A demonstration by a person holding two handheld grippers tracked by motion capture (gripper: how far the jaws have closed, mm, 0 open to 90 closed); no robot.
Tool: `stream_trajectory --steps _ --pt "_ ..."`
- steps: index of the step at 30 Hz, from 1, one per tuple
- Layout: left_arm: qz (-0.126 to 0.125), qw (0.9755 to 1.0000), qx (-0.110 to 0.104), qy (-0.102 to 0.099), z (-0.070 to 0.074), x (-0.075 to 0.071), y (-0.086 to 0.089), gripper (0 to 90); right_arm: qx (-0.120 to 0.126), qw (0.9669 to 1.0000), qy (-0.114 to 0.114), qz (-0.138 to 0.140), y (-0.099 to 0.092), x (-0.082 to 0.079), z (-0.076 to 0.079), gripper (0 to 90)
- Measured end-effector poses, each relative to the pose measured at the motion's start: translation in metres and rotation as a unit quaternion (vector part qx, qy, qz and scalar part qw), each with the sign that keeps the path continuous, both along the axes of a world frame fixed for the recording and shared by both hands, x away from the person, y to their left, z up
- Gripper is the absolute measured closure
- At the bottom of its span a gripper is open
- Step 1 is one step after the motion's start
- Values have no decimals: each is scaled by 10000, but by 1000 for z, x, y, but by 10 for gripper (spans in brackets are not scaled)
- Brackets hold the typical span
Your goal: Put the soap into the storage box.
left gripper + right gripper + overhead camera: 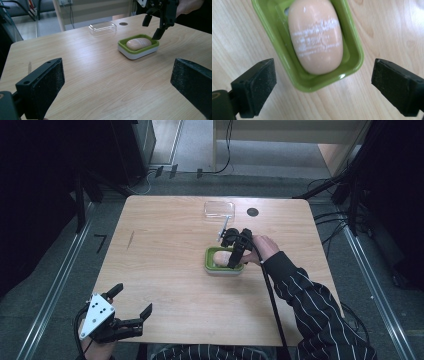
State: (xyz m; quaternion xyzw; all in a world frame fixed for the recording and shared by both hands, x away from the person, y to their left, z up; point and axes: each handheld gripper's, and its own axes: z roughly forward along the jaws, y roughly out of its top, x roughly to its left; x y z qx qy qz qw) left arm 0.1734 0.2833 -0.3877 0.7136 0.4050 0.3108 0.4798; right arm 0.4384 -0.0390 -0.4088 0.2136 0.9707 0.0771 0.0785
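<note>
Fingers [254,87] of your right gripper [323,86] stand wide above the soap [315,37], which lies in its green dish [354,53] toward twelve o'clock, untouched, at mid-table.

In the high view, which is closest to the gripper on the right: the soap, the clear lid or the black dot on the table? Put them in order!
From the right gripper:
1. Soap, right below it in the green dish.
2. Clear lid, farther up the table.
3. Black dot, beside the lid near the far edge, a little farther off.
</note>
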Motion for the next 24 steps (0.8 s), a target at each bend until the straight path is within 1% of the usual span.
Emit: stream_trajectory --steps 12,16,24 --pt "-147 9999 -18 16 0 7 -3 0 -33 9991 84 -402 -33 -15 4 42" --pt "-161 9999 -24 12 0 8 -4 0 -46 9984 120 -547 -45 -22 4 43" --pt "-179 9998 -28 15 0 8 -4 0 -160 9966 215 -779 -63 -32 -2 43"
